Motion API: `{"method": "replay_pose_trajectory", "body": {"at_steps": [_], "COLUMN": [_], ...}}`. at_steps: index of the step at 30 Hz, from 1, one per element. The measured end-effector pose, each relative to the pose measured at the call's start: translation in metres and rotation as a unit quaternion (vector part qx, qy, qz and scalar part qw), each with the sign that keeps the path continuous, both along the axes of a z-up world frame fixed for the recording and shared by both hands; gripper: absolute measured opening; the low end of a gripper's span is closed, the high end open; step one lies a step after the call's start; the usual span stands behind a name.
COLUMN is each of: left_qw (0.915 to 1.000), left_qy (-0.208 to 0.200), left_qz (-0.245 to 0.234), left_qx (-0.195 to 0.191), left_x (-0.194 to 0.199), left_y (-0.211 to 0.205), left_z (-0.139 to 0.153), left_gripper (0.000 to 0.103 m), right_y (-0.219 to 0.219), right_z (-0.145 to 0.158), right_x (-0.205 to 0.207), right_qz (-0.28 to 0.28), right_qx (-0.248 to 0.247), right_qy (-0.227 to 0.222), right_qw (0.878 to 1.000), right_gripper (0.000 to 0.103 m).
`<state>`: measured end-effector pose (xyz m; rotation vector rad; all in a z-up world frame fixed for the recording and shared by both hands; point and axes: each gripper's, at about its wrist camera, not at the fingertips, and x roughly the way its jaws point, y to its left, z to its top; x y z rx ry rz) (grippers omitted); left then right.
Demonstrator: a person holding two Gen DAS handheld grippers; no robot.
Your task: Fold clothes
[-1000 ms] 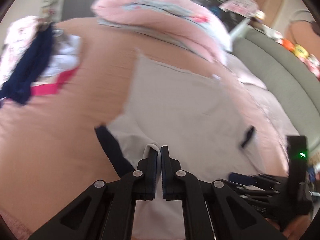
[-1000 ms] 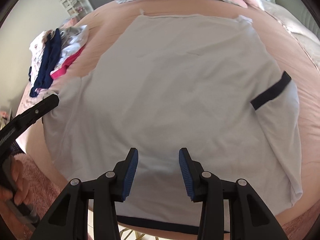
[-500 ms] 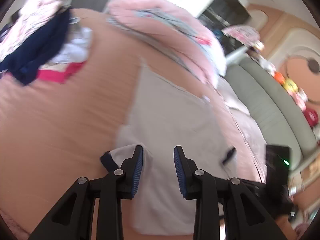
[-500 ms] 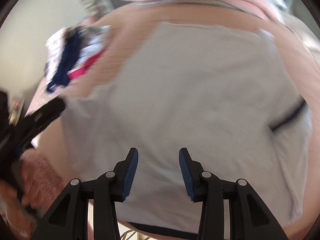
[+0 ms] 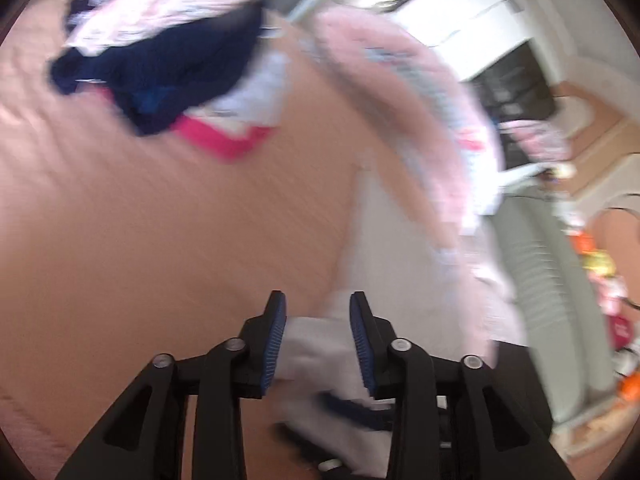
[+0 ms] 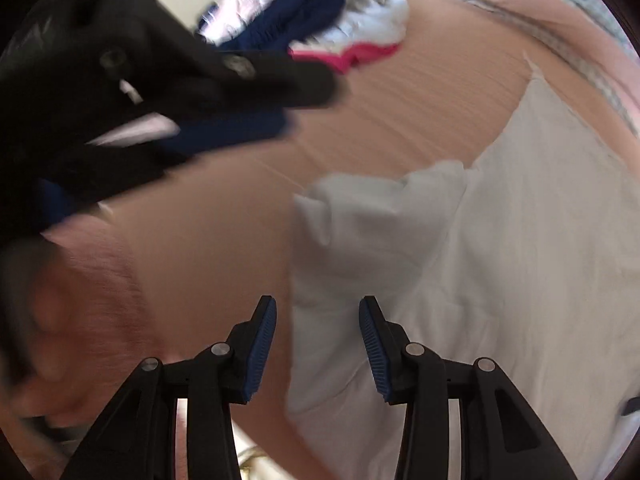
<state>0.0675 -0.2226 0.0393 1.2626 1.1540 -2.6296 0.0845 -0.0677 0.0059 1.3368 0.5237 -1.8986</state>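
White shirt (image 6: 500, 240) lies on the peach sheet (image 6: 208, 240), toward the right side of the right wrist view. Its near left part is folded inward: a bunched flap (image 6: 380, 216) sits on top of the body, puckered at its upper edge. Dark navy trim shows at the shirt's far right edge, partly cut off by the frame.

Left wrist view: same shirt (image 5: 384, 240) runs away from the camera as a pale strip, blurred. A fold of it with navy trim lies between and below the fingers.

Left gripper (image 5: 317, 340): jaws part open and opening. White cloth sits between the blue pads (image 5: 276, 340); the pads do not visibly press on it, gaps show on both sides. In the right wrist view this gripper (image 6: 312, 80) is a black blurred mass at upper left, well apart from the folded flap, with a hand (image 6: 52, 320) below it, heavily blurred.

Right gripper (image 6: 318, 344): jaws part open, holding nothing. It hovers over the shirt's near left edge; the edge runs between the pads (image 6: 372, 344) in the picture, contact cannot be told.

Beyond: clothes pile (image 5: 168, 52) (navy, pink print, white, magenta) on the sheet, well apart from the shirt. Pink duvet (image 5: 420, 96) rolled along the far side. Grey-green sofa (image 5: 536, 280) past the bed, right. Both views motion-blurred.
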Motion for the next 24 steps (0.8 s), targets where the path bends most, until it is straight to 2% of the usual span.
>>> {"method": "replay_pose_trajectory", "body": {"at_steps": [2, 4, 5, 6, 7, 8, 10, 12, 14, 15, 16, 20, 23, 24], "left_qw": [0.9991, 0.9978, 0.9975, 0.9974, 0.9973, 0.9967, 0.9932, 0.988, 0.9848, 0.9842, 0.9841, 0.9812, 0.9833, 0.983], "left_qy": [-0.038, -0.057, -0.063, -0.066, -0.069, -0.071, -0.069, -0.061, -0.047, -0.046, -0.048, -0.064, -0.057, -0.06], "left_qz": [0.018, 0.018, 0.011, 0.0, -0.012, -0.025, -0.046, -0.059, -0.06, -0.063, -0.068, -0.086, -0.102, -0.109], "left_qx": [0.012, 0.027, 0.029, 0.027, 0.024, 0.03, 0.082, 0.129, 0.156, 0.159, 0.157, 0.16, 0.14, 0.135], "left_x": [0.002, 0.001, 0.0, -0.003, -0.005, -0.006, -0.003, 0.0, 0.001, -0.001, -0.004, -0.015, -0.016, -0.016], "left_y": [-0.009, -0.011, -0.009, -0.005, 0.0, 0.006, 0.013, 0.019, 0.022, 0.024, 0.028, 0.042, 0.052, 0.055], "left_z": [-0.014, -0.023, -0.025, -0.027, -0.028, -0.03, -0.035, -0.038, -0.037, -0.037, -0.038, -0.046, -0.043, -0.043], "left_gripper": [0.032, 0.032, 0.032, 0.032, 0.032, 0.032, 0.032, 0.033, 0.043, 0.052, 0.054, 0.054, 0.053, 0.034], "right_y": [-0.003, -0.007, -0.006, -0.005, 0.003, 0.012, 0.034, 0.056, 0.075, 0.083, 0.092, 0.124, 0.129, 0.128], "right_z": [0.001, 0.0, -0.001, -0.002, 0.001, 0.004, 0.014, 0.025, 0.033, 0.034, 0.035, 0.033, 0.027, 0.026], "right_x": [0.002, 0.003, 0.001, -0.003, -0.009, -0.016, -0.022, -0.025, -0.027, -0.028, -0.03, -0.039, -0.039, -0.038], "right_qz": [-0.005, -0.007, -0.022, -0.039, -0.067, -0.098, -0.144, -0.164, -0.178, -0.187, -0.195, -0.217, -0.212, -0.21], "right_qx": [-0.005, -0.002, 0.004, 0.011, -0.002, -0.017, -0.042, -0.05, -0.054, -0.055, -0.056, -0.074, -0.086, -0.087], "right_qy": [0.016, 0.034, 0.042, 0.05, 0.034, 0.014, -0.003, -0.008, -0.01, -0.014, -0.018, -0.053, -0.083, -0.082], "right_qw": [1.0, 0.999, 0.999, 0.998, 0.997, 0.995, 0.989, 0.985, 0.982, 0.981, 0.979, 0.972, 0.97, 0.97], "right_gripper": [0.043, 0.041, 0.027, 0.019, 0.014, 0.014, 0.014, 0.014, 0.014, 0.015, 0.015, 0.015, 0.015, 0.015]}}
